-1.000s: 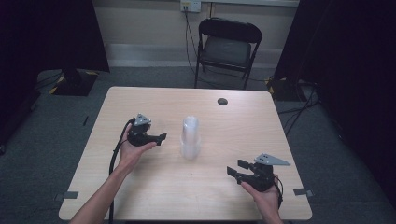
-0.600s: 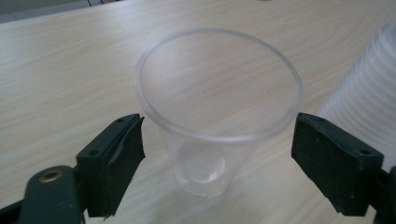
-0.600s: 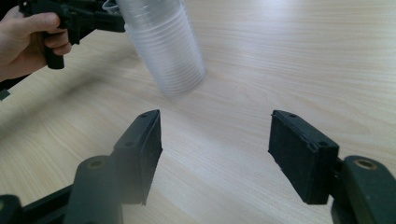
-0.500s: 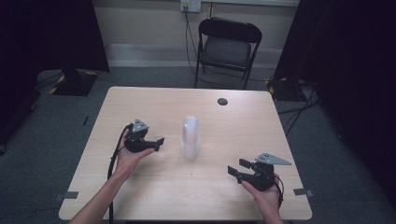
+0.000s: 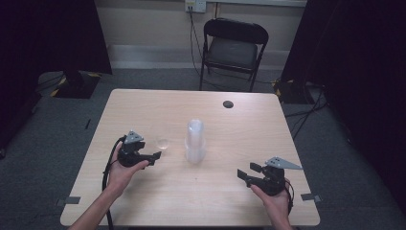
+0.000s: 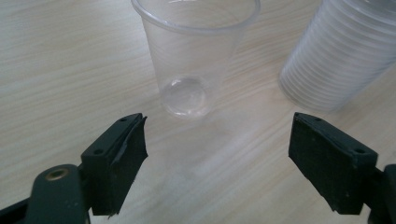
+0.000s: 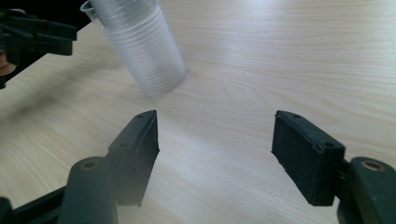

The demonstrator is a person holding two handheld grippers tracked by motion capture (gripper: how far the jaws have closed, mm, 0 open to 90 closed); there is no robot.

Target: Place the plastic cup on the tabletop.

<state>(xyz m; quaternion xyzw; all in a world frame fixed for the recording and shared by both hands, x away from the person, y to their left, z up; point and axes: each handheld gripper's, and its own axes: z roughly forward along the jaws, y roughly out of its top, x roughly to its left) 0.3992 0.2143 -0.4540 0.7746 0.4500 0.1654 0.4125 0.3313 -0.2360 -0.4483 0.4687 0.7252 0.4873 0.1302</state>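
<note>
A light wood-grain rectangular table (image 5: 143, 110) stands on grey carpet, with a black folding metal chair (image 5: 233, 48) behind its far edge at 12 o'clock. At the table's 8 o'clock, the left gripper (image 5: 152, 157) is empty; its jaws stand apart and have just been closing slightly, with nothing between them. Just beyond its tips, at its 1 o'clock, a single clear plastic cup (image 6: 196, 51) stands upright, untouched. Near the cup's right, at table centre, stands an inverted stack of clear plastic cups (image 5: 195, 141). A small dark round disc (image 5: 228, 104) lies at 1 o'clock. At 5 o'clock, the right gripper (image 5: 245, 175) is wide apart, just opened further, holding nothing.
</note>
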